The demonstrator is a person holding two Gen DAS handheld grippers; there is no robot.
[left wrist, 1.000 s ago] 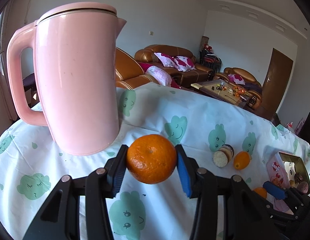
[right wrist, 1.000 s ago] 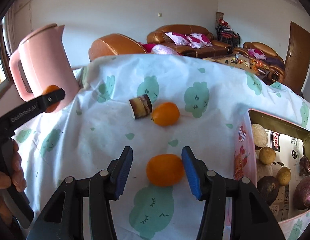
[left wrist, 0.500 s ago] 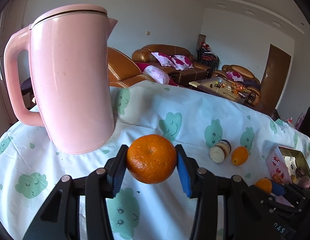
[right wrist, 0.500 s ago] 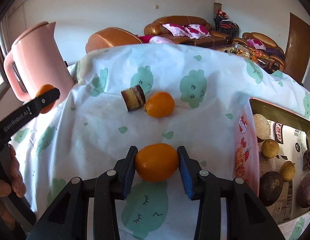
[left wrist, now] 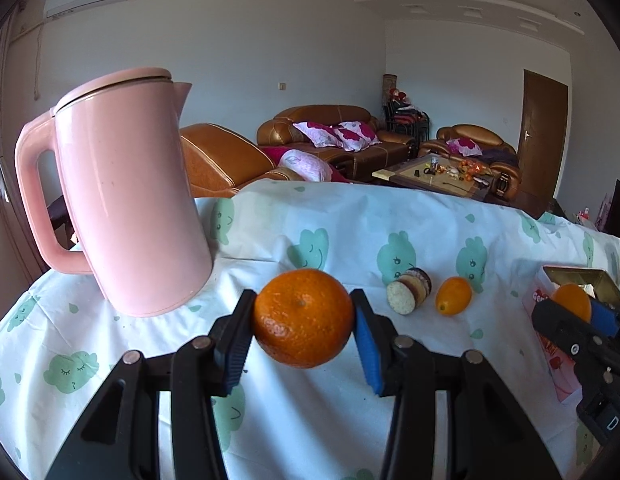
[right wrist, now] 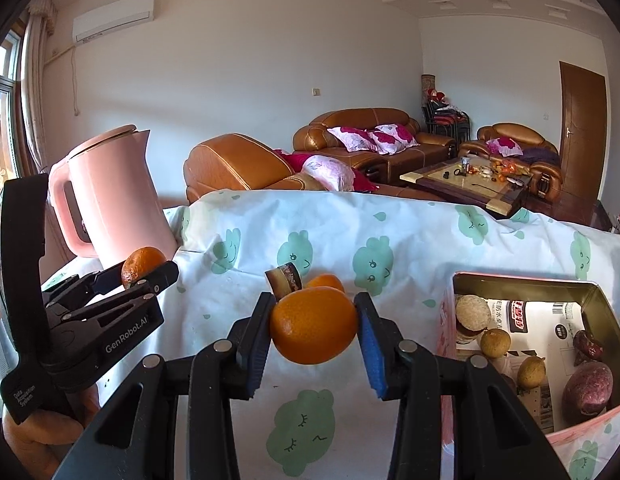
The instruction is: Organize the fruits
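Orange fruit fills both grippers. The left gripper (left wrist: pixel 303 328) is clamped on a mandarin (left wrist: pixel 303 317), held clear above the cloud-print tablecloth (left wrist: pixel 349 224) at lower centre of the left wrist view, just right of the pink kettle (left wrist: pixel 126 216) that takes up the left side. The right gripper (right wrist: pixel 313 330) is closed around a smoother orange citrus fruit (right wrist: pixel 313 325) at lower centre of its own view, lifted off the cloth and left of the open tin box (right wrist: pixel 589 292) at the lower right.

That box already holds several items: two small yellowish round fruits (right wrist: pixel 495 343), a dark purple one (right wrist: pixel 588 389) near its right wall, a pale cut piece (right wrist: pixel 472 311) in the upper left corner, lying on printed packaging. I judge that part of the sorting done.

Left on the cloth, at centre right of the left view, are one more small orange fruit (left wrist: pixel 453 295) and, just beside it, a short cut segment with a pale end and dark rind (left wrist: pixel 409 295), possibly sugarcane. Whether the segment counts as fruit for this job I cannot say.

So the task looks roughly mid-way: some pieces boxed, two in hand and not yet placed, at least one loose. The right-hand fruit is the nearer to the box; the mandarin is well apart from it, over by the kettle.
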